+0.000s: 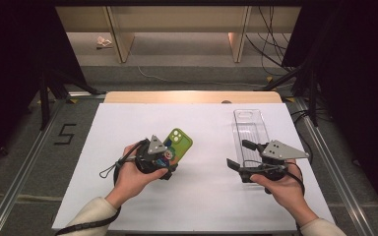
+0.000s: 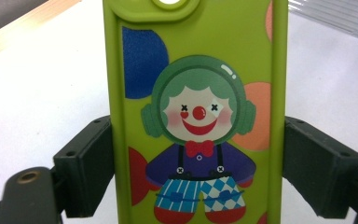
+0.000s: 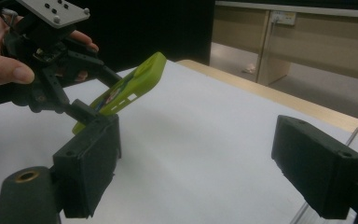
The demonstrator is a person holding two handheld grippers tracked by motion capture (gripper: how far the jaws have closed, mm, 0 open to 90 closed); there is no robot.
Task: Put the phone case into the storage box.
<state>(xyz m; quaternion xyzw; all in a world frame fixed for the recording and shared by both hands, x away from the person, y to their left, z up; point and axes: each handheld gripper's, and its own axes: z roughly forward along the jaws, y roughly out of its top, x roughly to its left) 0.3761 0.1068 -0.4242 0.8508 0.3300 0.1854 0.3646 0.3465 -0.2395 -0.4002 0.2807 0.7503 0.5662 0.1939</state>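
The left gripper (image 1: 170,160) is clamped on the long sides of a bright green phone case with a clown picture (image 1: 177,144), held tilted up off the white sheet on the table (image 1: 202,196), nearer its left edge. The left gripper view shows the clown (image 2: 199,140) up close (red nose, blue checked trousers), but the case's top is cut off there. The right gripper (image 1: 240,155) has its jaws apart with nothing between them, over a clear plastic tray (image 1: 250,129) near the right edge. The tray's near end is hidden under it.
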